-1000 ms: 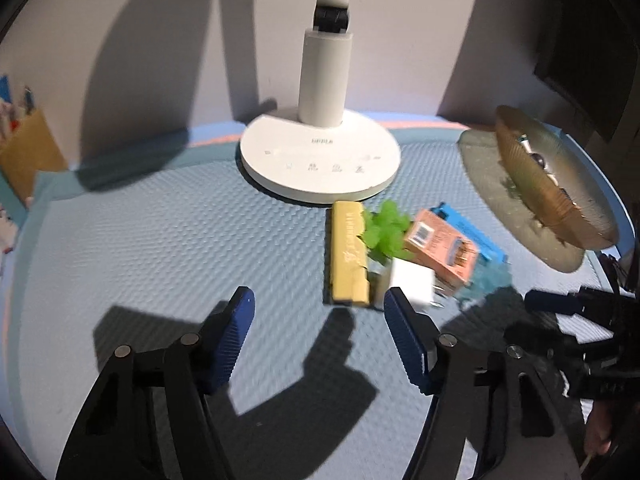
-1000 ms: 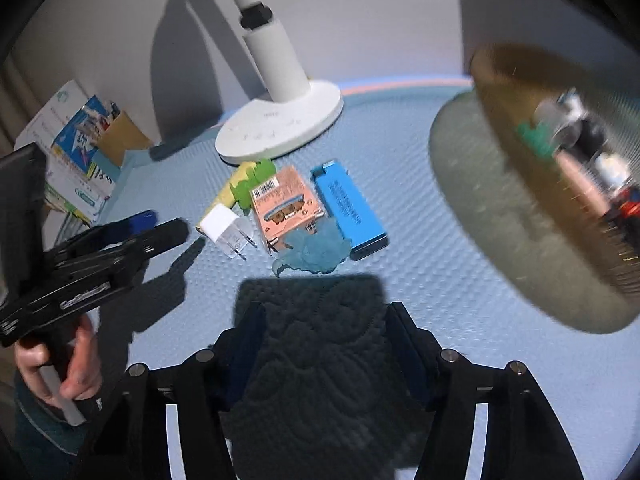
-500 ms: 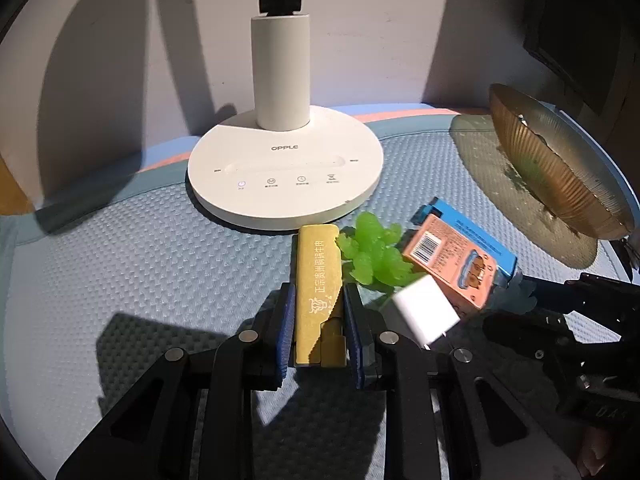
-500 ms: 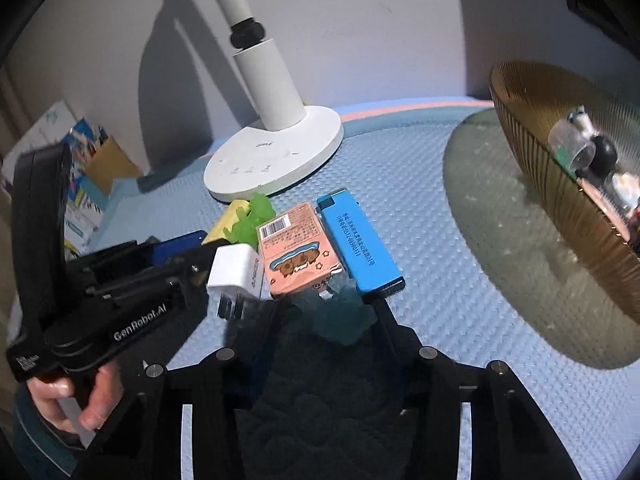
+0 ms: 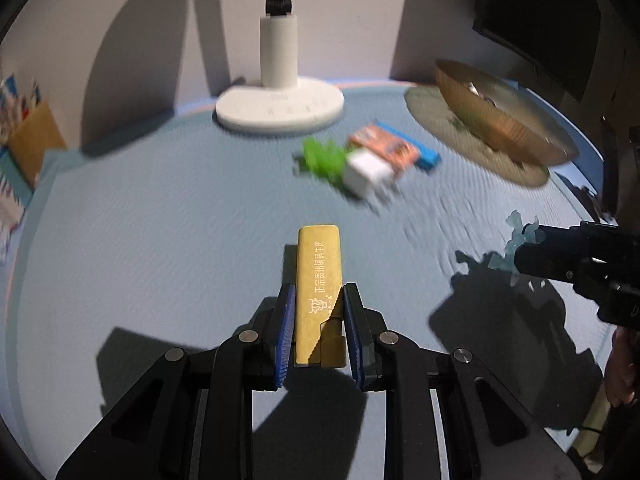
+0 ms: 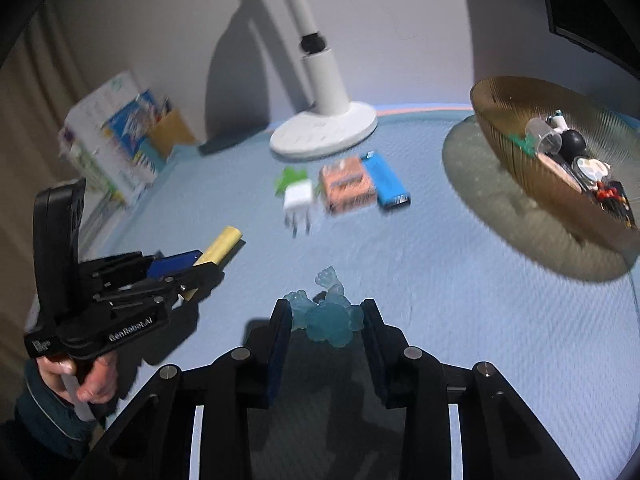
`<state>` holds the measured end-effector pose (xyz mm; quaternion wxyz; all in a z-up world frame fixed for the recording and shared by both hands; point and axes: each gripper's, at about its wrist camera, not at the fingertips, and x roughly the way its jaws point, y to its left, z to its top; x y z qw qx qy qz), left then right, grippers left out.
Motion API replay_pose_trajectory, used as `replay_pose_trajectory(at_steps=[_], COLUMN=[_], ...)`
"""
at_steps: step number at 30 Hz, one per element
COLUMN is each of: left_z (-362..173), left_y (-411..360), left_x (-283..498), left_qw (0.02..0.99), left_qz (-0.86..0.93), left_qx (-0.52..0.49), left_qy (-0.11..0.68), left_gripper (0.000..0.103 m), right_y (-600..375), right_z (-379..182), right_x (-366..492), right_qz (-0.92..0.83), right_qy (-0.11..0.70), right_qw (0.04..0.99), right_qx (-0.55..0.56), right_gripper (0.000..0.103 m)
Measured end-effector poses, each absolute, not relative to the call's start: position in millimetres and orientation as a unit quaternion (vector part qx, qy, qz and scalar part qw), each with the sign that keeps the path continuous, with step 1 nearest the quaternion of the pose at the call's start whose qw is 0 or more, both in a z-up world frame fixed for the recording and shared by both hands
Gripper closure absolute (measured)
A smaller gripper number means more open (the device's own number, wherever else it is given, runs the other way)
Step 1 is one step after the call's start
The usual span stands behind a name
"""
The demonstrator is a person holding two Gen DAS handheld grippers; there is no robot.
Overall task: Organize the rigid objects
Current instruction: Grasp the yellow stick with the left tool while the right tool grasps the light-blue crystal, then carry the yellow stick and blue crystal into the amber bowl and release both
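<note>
Looking along the left gripper [image 5: 319, 322] from its wrist camera, its two blue-padded jaws are pressed against the sides of a yellow lighter [image 5: 320, 276], which points straight ahead, lifted above the blue textured mat [image 5: 160, 220]. Farther ahead, blurred, lie a green toy [image 5: 322, 158], a white plug adapter [image 5: 366, 170], an orange box [image 5: 386, 148] and a blue lighter [image 5: 426, 154], clustered just in front of a white lamp base [image 5: 280, 106]. An amber ribbed bowl [image 5: 492, 120] sits at the right; at the right edge the right gripper holds a pale blue translucent figure [image 5: 518, 240]. From the right wrist camera, the right gripper [image 6: 326, 320] has just been closing, and its jaws pinch that blue translucent figure [image 6: 328, 314] above the mat [image 6: 440, 280]. At the left, a hand [image 6: 86, 376] grips the left gripper with the yellow lighter [image 6: 220, 246] sticking out of it. The bowl [image 6: 508, 128] at the right holds small mixed items, and boxes [image 6: 116, 140] stand against the wall at the left.
</note>
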<state>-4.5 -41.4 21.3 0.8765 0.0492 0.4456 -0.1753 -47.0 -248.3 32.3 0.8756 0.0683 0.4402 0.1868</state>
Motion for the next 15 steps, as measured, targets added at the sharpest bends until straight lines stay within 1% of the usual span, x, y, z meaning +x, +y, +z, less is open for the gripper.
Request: replay_pose_trajectory(at_steps=[5, 6, 7, 8, 9, 11, 13, 14, 15], left_z=[13, 13, 13, 12, 11, 9, 8, 8, 9], left_y=[-46, -46, -46, -46, -47, -48, -53, -54, -57], left_x=[-21, -21, -21, -20, -19, -19, -20, -20, -20], left_qw=[0.883, 0.883, 0.883, 0.883, 0.883, 0.885, 0.887, 0.888, 0.888], left_qz=[-0.157, -0.155, -0.157, -0.156, -0.15, -0.141, -0.139, -0.14, -0.143], left_qx=[0.047, 0.043, 0.043, 0.044, 0.047, 0.054, 0.064, 0.066, 0.067], left_qy=[0.439, 0.44, 0.44, 0.441, 0.443, 0.44, 0.435, 0.434, 0.432], left_gripper=[0.082, 0.076, 0.069, 0.055, 0.044, 0.045, 0.055, 0.063, 0.076], right_y=[-242, -243, -244, -246, -246, -245, -240, -237, -233], right_z=[11, 9, 9, 8, 7, 8, 7, 8, 8], right_x=[-60, -61, -62, -63, -64, -65, -67, -68, -70], right_qz=[0.184, 0.184, 0.185, 0.184, 0.186, 0.184, 0.173, 0.167, 0.164], right_qy=[0.467, 0.465, 0.464, 0.466, 0.468, 0.463, 0.461, 0.458, 0.454], right_qw=[0.863, 0.864, 0.864, 0.863, 0.861, 0.864, 0.868, 0.872, 0.875], right_qx=[0.06, 0.061, 0.066, 0.07, 0.076, 0.074, 0.06, 0.05, 0.037], right_gripper=[0.069, 0.068, 0.062, 0.058, 0.052, 0.051, 0.052, 0.054, 0.058])
